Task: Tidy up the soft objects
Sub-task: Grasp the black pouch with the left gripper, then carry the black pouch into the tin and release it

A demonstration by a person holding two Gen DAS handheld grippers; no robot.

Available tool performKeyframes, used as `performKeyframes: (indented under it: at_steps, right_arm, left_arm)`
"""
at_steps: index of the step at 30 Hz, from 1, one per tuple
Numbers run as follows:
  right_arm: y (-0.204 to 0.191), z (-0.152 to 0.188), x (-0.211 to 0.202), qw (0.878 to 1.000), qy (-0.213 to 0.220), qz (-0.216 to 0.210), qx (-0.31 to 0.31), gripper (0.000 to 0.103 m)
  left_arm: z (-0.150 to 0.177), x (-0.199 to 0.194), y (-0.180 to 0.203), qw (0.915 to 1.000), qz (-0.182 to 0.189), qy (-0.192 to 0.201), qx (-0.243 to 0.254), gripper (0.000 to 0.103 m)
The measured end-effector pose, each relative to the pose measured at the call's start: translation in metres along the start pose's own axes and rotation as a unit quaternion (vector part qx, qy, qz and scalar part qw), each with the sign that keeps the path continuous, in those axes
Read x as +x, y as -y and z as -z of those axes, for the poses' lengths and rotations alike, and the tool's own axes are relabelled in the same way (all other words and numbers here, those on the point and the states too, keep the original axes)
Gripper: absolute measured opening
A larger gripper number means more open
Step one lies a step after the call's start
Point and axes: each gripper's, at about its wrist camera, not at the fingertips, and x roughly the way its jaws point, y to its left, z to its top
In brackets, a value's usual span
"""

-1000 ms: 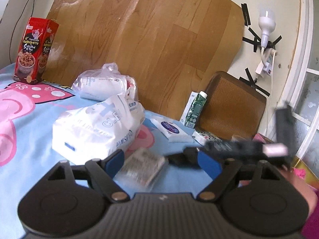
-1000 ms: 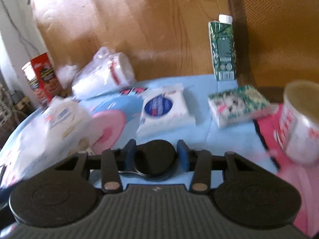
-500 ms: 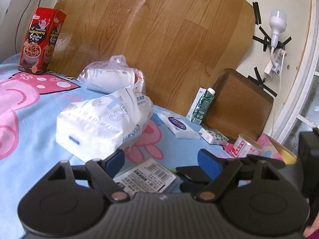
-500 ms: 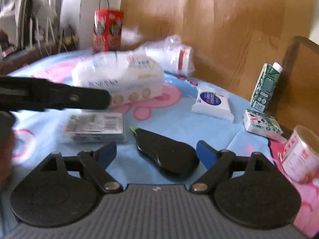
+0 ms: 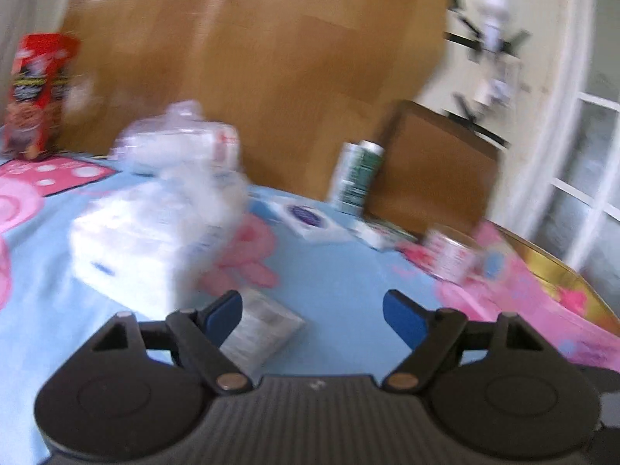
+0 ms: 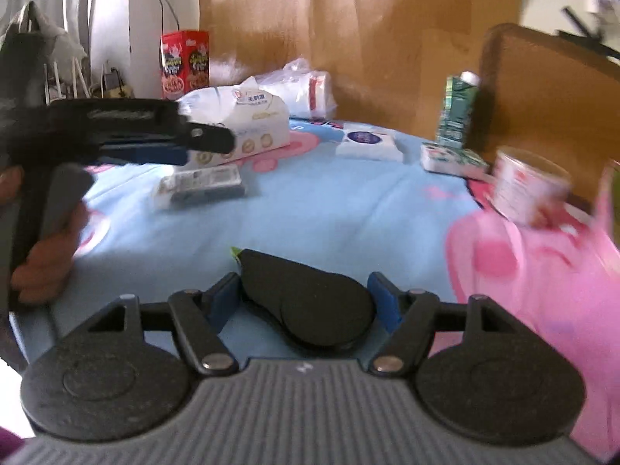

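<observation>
1. In the left wrist view, the left gripper (image 5: 312,316) sits at the bottom centre with its blue-tipped fingers spread wide and nothing between them (the whole frame is smeared by blur).
2. A small flat packet (image 5: 263,325) lies on the blue and pink cloth (image 5: 341,271) just beside the left fingertip, low in the frame.
3. The large white tissue pack (image 5: 155,240) fills the left middle of that view, with a clear bag of white rolls (image 5: 178,143) behind it.
4. In the right wrist view, the right gripper (image 6: 304,304) is at the bottom centre, its fingers apart on either side of a black teardrop-shaped object (image 6: 310,310); whether the pads touch it I cannot tell.
5. The same tissue pack (image 6: 248,131) appears upper left of centre there, and the flat packet (image 6: 201,186) lies in front of it.
6. A small white wipes pack (image 6: 368,145) and a green-patterned tissue packet (image 6: 453,161) sit in the upper right middle, near a green carton (image 6: 457,112) and a red-and-white can (image 6: 531,186).
7. A red snack box (image 6: 186,64) stands at the upper left against the wooden board (image 6: 348,31).
</observation>
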Motion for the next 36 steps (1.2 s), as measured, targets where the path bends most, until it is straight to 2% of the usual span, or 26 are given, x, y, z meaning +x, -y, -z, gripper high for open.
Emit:
performKeyframes:
  at_steps: [3, 4, 8, 9, 11, 12, 15, 20, 24, 27, 29, 32, 34, 36]
  right_arm:
    - [0.004, 0.015, -0.020, 0.999, 0.014, 0.009, 0.031, 0.074]
    - [0.005, 0.020, -0.025, 0.999, 0.021, 0.014, 0.035, 0.074]
    - [0.001, 0.024, -0.031, 0.998, 0.038, 0.037, 0.027, 0.074]
    - [0.000, 0.024, -0.033, 0.998, 0.046, 0.039, 0.025, 0.074]
    - [-0.002, 0.024, -0.036, 0.997, 0.061, 0.040, 0.017, 0.074]
    - [-0.002, 0.025, -0.038, 0.997, 0.066, 0.041, 0.011, 0.074]
    - [0.000, 0.028, -0.045, 0.994, 0.083, 0.066, -0.016, 0.074]
    - [0.021, 0.016, -0.073, 0.983, 0.137, 0.123, -0.019, 0.074]
    - [0.055, 0.007, -0.098, 0.969, 0.169, 0.181, -0.009, 0.074]
    - [0.090, 0.004, -0.107, 0.962, 0.167, 0.217, 0.005, 0.074]
    - [0.112, 0.005, -0.105, 0.957, 0.158, 0.243, 0.008, 0.073]
    - [0.143, 0.004, -0.093, 0.950, 0.132, 0.282, 0.008, 0.074]
    - [0.151, 0.007, -0.086, 0.938, 0.129, 0.322, 0.003, 0.075]
    - [0.155, 0.012, -0.089, 0.938, 0.131, 0.320, 0.013, 0.075]
  left_arm:
    - [0.010, 0.002, 0.028, 0.9962, 0.066, -0.056, 0.001, 0.081]
    - [0.014, 0.003, 0.037, 0.9939, 0.081, -0.076, 0.003, 0.078]
    - [0.023, 0.017, 0.055, 0.9814, 0.114, -0.152, -0.026, 0.065]
    - [0.025, 0.021, 0.056, 0.9789, 0.121, -0.161, -0.036, 0.064]
    - [0.025, 0.024, 0.059, 0.9759, 0.135, -0.166, -0.045, 0.044]
    - [0.024, 0.026, 0.059, 0.9728, 0.145, -0.172, -0.056, 0.043]
    - [0.010, 0.030, 0.075, 0.9719, 0.158, -0.167, -0.050, 0.043]
    - [-0.021, 0.039, 0.137, 0.9721, 0.192, -0.134, 0.013, 0.043]
    - [-0.035, 0.064, 0.195, 0.9677, 0.214, -0.119, 0.062, 0.043]
    - [-0.037, 0.091, 0.230, 0.9641, 0.222, -0.119, 0.083, 0.043]
    - [-0.035, 0.108, 0.247, 0.9672, 0.206, -0.115, 0.095, 0.049]
    - [-0.029, 0.123, 0.264, 0.9735, 0.167, -0.106, 0.116, 0.049]
    - [-0.024, 0.124, 0.262, 0.9746, 0.165, -0.108, 0.106, 0.049]
    - [-0.022, 0.119, 0.257, 0.9747, 0.166, -0.106, 0.105, 0.049]
